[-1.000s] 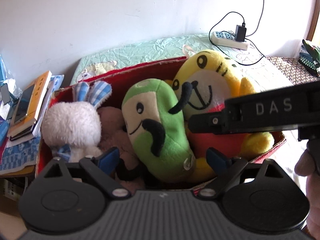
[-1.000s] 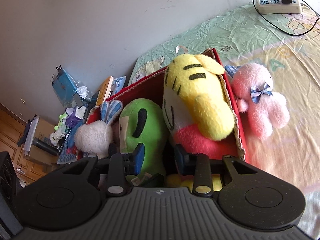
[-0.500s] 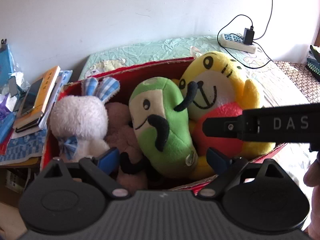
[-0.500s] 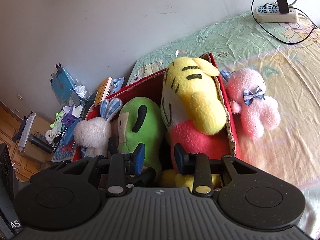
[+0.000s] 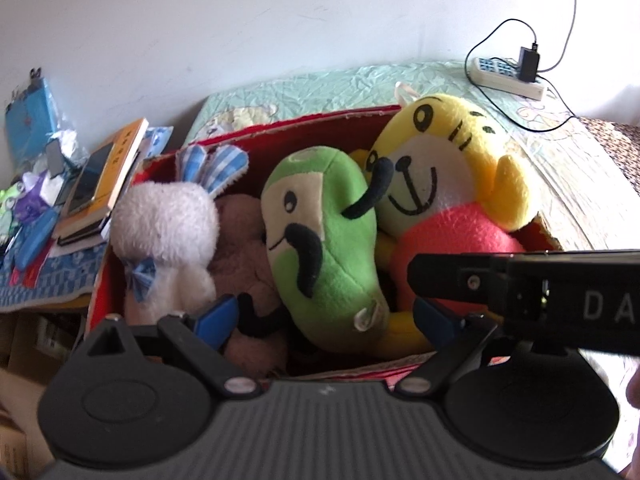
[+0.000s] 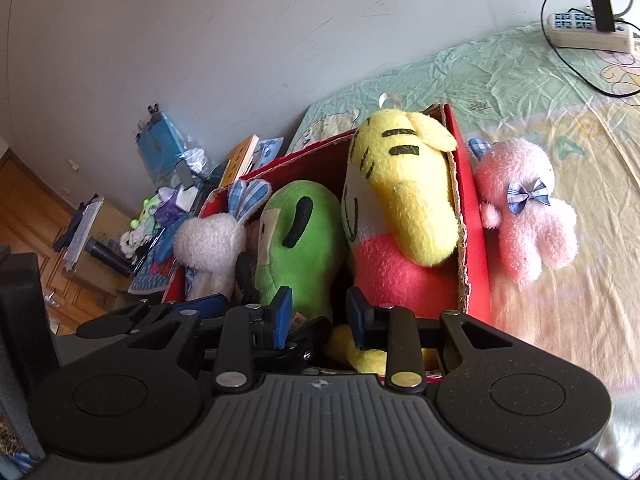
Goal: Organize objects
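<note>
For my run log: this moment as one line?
red cardboard box: packed full | pink fluffy plush: beside box | left gripper: opening astride green bean-shaped plush | right gripper: closing, nothing between

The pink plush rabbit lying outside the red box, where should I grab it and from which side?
Grip the pink plush rabbit across its narrower lower body, coming from above on the open bed side. The red box wall blocks its other flank, and its round head looks too wide for an easy pinch.
</note>
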`<state>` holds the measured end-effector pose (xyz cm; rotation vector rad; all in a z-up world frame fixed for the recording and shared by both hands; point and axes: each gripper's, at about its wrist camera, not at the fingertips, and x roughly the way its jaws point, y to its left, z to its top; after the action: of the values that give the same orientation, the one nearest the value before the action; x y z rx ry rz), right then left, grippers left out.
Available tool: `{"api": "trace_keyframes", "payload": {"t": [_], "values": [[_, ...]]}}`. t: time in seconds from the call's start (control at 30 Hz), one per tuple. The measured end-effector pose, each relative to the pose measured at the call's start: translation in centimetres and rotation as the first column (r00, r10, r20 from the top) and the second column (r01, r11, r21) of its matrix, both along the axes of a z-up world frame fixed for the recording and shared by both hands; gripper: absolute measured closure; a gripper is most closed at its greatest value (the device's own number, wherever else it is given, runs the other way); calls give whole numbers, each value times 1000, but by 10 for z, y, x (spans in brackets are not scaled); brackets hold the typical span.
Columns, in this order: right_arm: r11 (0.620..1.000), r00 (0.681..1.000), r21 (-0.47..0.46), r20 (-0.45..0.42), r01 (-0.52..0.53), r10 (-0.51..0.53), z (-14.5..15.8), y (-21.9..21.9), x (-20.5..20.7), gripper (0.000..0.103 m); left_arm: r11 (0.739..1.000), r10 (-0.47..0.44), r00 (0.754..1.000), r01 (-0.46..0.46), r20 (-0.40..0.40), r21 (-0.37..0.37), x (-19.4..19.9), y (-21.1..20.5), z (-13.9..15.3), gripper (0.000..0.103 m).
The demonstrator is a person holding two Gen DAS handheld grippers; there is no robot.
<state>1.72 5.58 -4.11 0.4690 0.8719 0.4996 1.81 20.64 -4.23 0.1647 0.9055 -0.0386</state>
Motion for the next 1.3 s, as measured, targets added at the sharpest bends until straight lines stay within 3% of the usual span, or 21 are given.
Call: {"api": "trace_keyframes", "payload": {"t": [0.17,0.33,0.7,0.93,1.3], "values": [[997,998,-39,17,-64,64,7,-7,0,66,997,75,997,-75,-3,11,-2,-10,1,8],[993,993,4,4,-116,116,7,-20,3,65,989,141,990,-141,14,33,-7,-20,6,8],[975,971,8,84,-224,222,28,-41,-4,64,954,272,960,-279,67,110,-21,-39,28,4],[976,971,18,106,-216,213,36,-68,-12,64,948,273,958,-284,91,145,-29,-64,42,4],[990,987,28,94,-136,133,34,-117,-19,64,966,196,976,-209,95,149,-33,-116,51,4]]}}
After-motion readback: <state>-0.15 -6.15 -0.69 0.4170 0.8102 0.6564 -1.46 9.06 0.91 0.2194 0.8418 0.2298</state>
